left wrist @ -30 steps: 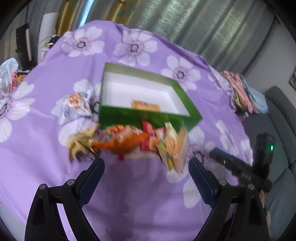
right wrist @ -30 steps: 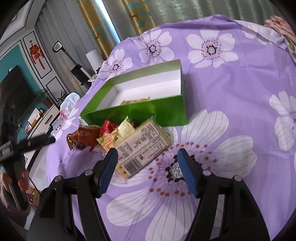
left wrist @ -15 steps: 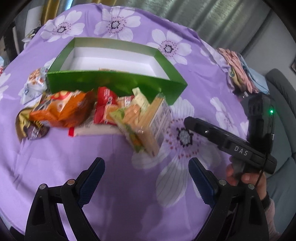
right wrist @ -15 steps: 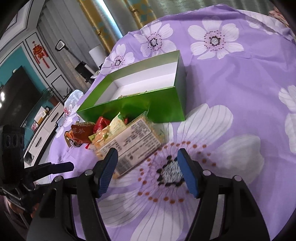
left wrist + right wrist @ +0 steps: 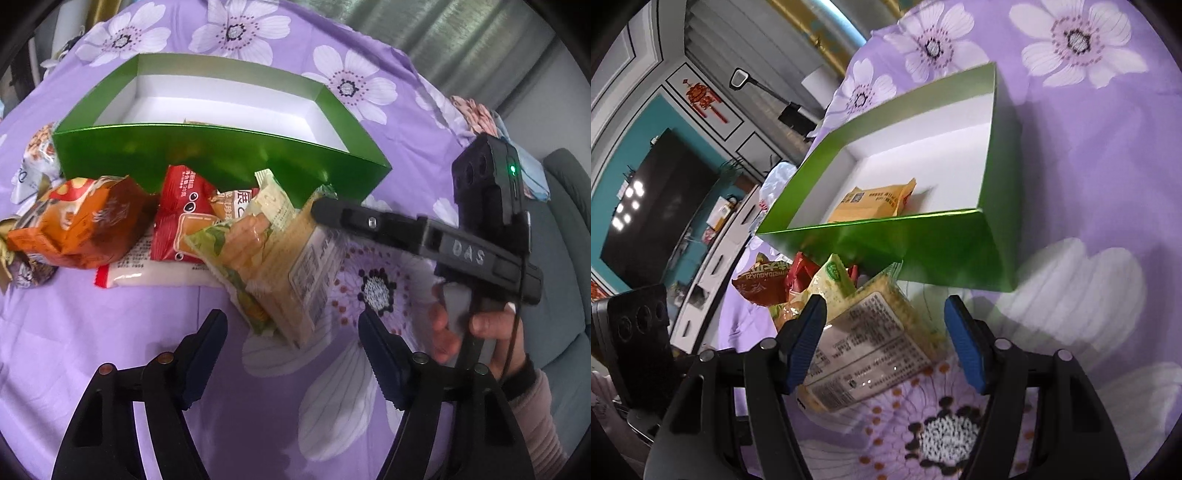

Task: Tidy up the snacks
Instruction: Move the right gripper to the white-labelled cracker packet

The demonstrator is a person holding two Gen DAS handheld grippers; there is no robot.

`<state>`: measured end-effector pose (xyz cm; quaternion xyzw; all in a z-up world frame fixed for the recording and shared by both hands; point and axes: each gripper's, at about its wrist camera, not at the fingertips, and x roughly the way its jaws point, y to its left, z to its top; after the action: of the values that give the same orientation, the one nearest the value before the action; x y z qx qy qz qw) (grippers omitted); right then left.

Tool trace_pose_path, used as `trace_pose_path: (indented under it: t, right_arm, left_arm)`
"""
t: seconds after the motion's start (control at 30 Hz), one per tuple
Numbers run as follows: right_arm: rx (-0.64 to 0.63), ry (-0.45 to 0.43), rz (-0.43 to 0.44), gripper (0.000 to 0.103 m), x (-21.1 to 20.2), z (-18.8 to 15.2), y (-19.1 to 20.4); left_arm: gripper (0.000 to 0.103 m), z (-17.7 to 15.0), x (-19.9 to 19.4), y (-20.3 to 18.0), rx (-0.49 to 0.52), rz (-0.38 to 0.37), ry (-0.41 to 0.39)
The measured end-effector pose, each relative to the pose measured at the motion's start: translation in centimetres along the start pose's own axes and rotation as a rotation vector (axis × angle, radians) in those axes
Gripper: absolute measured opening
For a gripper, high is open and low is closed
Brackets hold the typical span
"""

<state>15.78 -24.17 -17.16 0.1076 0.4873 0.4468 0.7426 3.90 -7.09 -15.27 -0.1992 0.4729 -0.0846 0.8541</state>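
While the right tool [image 5: 882, 339] is closing around the clear-wrapped rectangular cracker pack [image 5: 864, 354] — not yet pinching — contents likely brittle; I am favouring its long flat sides.

The setting is a home living room, indicated by a wall-mounted television [image 5: 653, 206] on a teal wall, a red knot ornament [image 5: 701, 98], a low white drawer cabinet [image 5: 713, 273], curtains [image 5: 454, 40], a grey sofa [image 5: 569, 236] and a table under a purple floral cloth [image 5: 258, 424].
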Motion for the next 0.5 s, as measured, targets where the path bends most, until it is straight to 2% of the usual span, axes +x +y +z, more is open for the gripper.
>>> trace_pose_path:
  t: [0.07, 0.17, 0.4, 0.5]
  right_arm:
    - [-0.004, 0.005, 0.011, 0.049, -0.2, -0.5, 0.3]
    - [-0.005, 0.014, 0.046, 0.041, -1.0, -2.0, 1.2]
    - [0.016, 0.114, 0.073, 0.043, -1.5, -6.4, 3.4]
    - [-0.014, 0.105, 0.038, 0.045, -2.2, -7.1, 4.4]
  left_arm:
    - [0.062, 0.1, 0.2, 0.4, -0.016, -0.001, 0.011]
    - [0.061, -0.1, 0.2, 1.1, -0.025, 0.011, 0.022]
    - [0.060, -1.6, -1.7, 3.2, -0.034, 0.019, 0.039]
    - [0.060, -2.0, -2.5, 3.7, -0.032, 0.029, 0.044]
